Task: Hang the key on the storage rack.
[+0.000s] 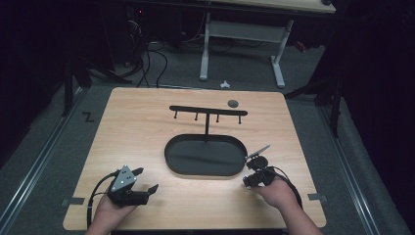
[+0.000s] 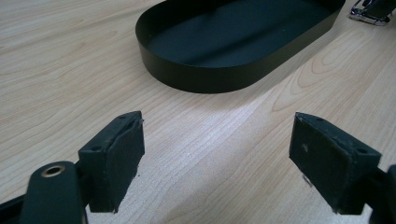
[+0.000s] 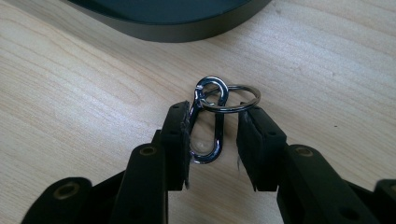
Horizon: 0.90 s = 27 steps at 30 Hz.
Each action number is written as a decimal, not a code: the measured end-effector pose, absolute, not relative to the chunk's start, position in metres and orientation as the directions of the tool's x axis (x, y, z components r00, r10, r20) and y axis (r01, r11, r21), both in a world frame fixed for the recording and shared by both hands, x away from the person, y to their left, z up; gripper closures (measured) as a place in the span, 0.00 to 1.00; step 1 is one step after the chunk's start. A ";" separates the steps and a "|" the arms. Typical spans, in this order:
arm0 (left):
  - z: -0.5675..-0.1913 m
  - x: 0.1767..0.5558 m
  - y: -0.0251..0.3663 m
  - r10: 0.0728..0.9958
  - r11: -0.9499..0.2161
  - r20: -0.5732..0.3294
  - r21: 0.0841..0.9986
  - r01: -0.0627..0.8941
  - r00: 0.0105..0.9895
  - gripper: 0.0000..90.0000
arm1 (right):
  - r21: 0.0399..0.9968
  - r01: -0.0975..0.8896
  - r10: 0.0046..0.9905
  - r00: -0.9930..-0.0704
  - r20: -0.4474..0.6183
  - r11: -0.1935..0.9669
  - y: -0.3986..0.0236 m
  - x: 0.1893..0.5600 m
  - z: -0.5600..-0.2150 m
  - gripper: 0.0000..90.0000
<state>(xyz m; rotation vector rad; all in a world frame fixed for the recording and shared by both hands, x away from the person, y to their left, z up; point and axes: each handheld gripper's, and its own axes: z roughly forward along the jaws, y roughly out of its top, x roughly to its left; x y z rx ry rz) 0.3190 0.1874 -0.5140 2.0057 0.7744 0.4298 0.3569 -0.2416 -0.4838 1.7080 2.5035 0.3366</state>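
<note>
A shiny metal carabiner [image 3: 219, 126] with a key ring [image 3: 238, 100] hooked through its top lies on the wooden table. My right gripper [image 3: 212, 121] has it between its jaws. The left pad [image 3: 180, 140] touches it, a narrow gap shows at the right pad, and the ring rests over that pad's tip. In the high view this gripper [image 1: 248, 182] sits just off the right end of the black oval tray [image 1: 169, 152]. My left gripper [image 1: 147, 179] is at the front left, open wide [image 2: 217, 128] with bare wood between its jaws, facing the tray [image 2: 210, 74].
A black rack with several small hooks [image 1: 208, 111] stands on a post behind the tray. A small grey disc [image 1: 233, 103] lies near the table's far edge. Bare wood runs along the left side and the front.
</note>
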 end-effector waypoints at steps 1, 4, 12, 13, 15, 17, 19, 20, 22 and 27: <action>-0.514 0.319 0.188 0.671 -0.383 -0.004 0.854 0.351 0.742 0.21 | 0.230 0.909 0.929 -0.367 0.045 0.348 -0.242 0.357 -0.483 0.72; -0.514 0.319 0.188 0.669 -0.383 -0.003 0.856 0.349 0.743 0.21 | 0.226 0.911 0.930 -0.364 0.044 0.346 -0.242 0.356 -0.481 0.70; -0.514 0.319 0.187 0.667 -0.384 -0.004 0.855 0.349 0.745 0.21 | 0.218 0.915 0.930 -0.361 0.068 0.340 -0.241 0.356 -0.485 0.67; -0.514 0.319 0.187 0.667 -0.384 -0.004 0.855 0.349 0.745 0.21 | 0.213 0.915 0.929 -0.363 0.069 0.342 -0.241 0.356 -0.485 0.67; -0.514 0.319 0.187 0.667 -0.386 -0.004 0.854 0.349 0.745 0.21 | 0.215 0.915 0.928 -0.365 0.073 0.343 -0.241 0.355 -0.488 0.67; -0.514 0.319 0.186 0.665 -0.389 -0.003 0.852 0.350 0.747 0.21 | 0.216 0.911 0.927 -0.370 0.058 0.350 -0.241 0.355 -0.489 0.70; -0.514 0.319 0.186 0.664 -0.390 -0.003 0.852 0.349 0.748 0.21 | 0.216 0.910 0.927 -0.372 0.053 0.353 -0.240 0.355 -0.489 0.74; -0.514 0.319 0.186 0.664 -0.390 -0.003 0.852 0.349 0.748 0.21 | 0.216 0.910 0.927 -0.372 0.053 0.353 -0.240 0.355 -0.489 0.74; -0.514 0.319 0.186 0.664 -0.389 -0.005 0.852 0.351 0.748 0.21 | 0.202 0.902 0.918 -0.395 0.029 0.382 -0.237 0.355 -0.489 0.75; -0.514 0.318 0.185 0.662 -0.390 -0.003 0.853 0.348 0.749 0.21 | 0.210 0.888 0.908 -0.419 0.001 0.409 -0.232 0.352 -0.489 0.75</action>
